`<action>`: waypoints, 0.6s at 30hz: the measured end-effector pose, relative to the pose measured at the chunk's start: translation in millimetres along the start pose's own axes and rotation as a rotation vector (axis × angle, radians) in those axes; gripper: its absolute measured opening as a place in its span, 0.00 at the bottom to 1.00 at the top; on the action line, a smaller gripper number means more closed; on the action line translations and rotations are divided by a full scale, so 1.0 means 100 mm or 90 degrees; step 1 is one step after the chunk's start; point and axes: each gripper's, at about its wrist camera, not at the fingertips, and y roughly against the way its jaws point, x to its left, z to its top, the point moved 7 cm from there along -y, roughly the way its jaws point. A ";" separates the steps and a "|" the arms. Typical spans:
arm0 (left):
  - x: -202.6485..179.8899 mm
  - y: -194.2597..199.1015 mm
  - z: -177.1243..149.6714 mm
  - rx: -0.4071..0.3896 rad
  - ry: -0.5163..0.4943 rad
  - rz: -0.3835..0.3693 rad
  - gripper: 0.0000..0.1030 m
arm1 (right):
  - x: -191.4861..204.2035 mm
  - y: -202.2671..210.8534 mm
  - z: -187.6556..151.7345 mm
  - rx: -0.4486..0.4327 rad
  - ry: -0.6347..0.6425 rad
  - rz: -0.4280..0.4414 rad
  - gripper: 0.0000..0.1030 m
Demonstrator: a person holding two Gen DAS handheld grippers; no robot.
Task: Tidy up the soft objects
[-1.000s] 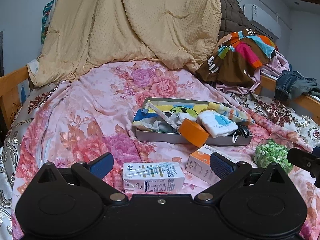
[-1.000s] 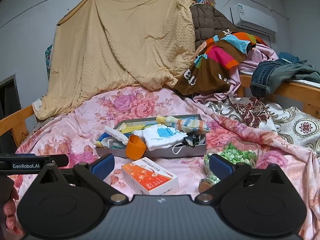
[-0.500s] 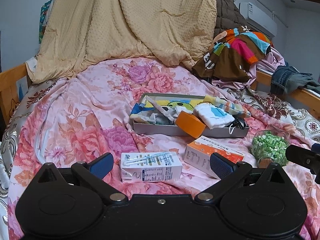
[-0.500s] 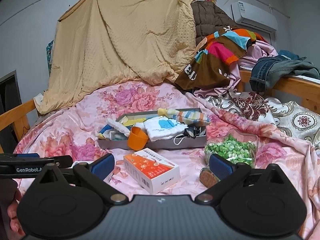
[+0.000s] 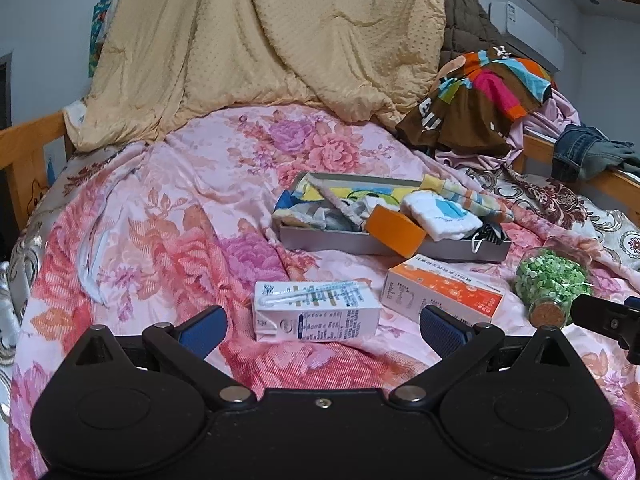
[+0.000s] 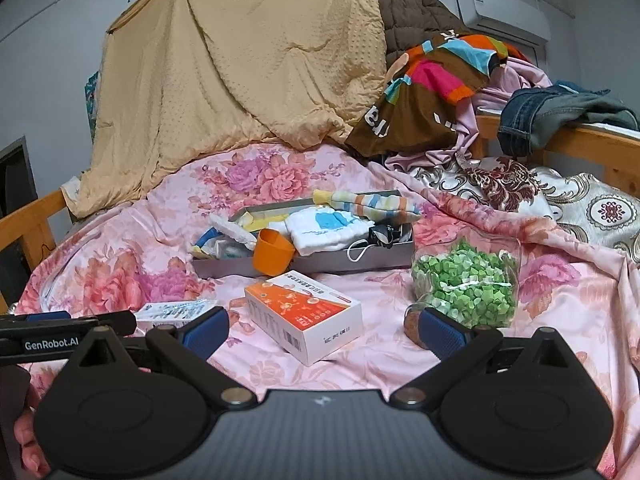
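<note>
I held both tools low over the floral bedspread (image 5: 168, 216), each with its fingers spread wide and nothing between them. Just ahead of my left gripper (image 5: 322, 326) lay one milk carton (image 5: 316, 312); from the right view my left tool hid most of it. Ahead of my right gripper (image 6: 324, 326) sat one orange-and-white box (image 6: 304, 314), and by its right finger one jar of green bits (image 6: 466, 286), its cork partly covered by the pad. Farther out stood one grey tray (image 6: 360, 258) holding the soft things: a white folded cloth (image 6: 332, 228), a striped sock (image 6: 368, 204), and others too tangled to count. One orange cup (image 6: 272, 256) leaned against its front. Beyond, a tan blanket (image 5: 260, 48) hung.
</note>
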 end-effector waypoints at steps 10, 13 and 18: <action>0.05 -0.04 -0.15 0.020 0.022 0.004 0.99 | -0.02 -0.06 -0.09 0.000 -0.018 0.010 1.00; 0.06 -0.04 -0.16 0.021 0.026 0.004 0.99 | -0.02 -0.08 -0.13 0.004 -0.016 0.011 1.00; 0.08 -0.03 -0.19 0.015 0.031 0.007 0.99 | 0.04 -0.12 -0.21 0.014 0.002 0.012 1.00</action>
